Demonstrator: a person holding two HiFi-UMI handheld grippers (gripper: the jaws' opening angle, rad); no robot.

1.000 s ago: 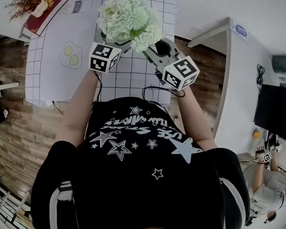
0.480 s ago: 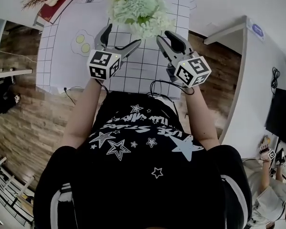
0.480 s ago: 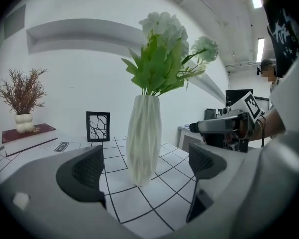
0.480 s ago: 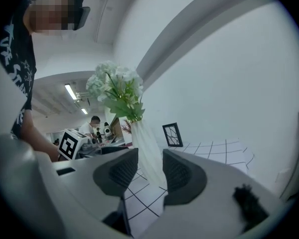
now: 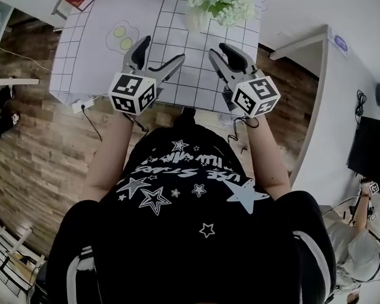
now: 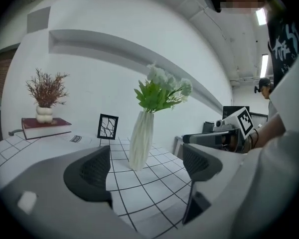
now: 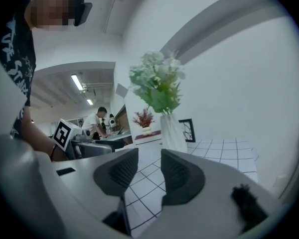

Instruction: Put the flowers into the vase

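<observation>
A black picture frame [image 6: 108,127] stands on the gridded tablecloth [image 6: 145,193] near a red book [image 6: 46,126] bearing a potted dried plant [image 6: 46,87].

Matt, ceramic-looking white ribbed vase [image 6: 141,141] on a smooth black-gridded white tablecloth [image 5: 171,56]; beyond the table's near edge, a brown wood-plank floor [image 5: 44,151], grain visible.

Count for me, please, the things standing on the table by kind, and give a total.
Vase: 1
Flower bunch: 1
Frame: 1
Book: 1
Dried plant: 1
Total: 5
</observation>
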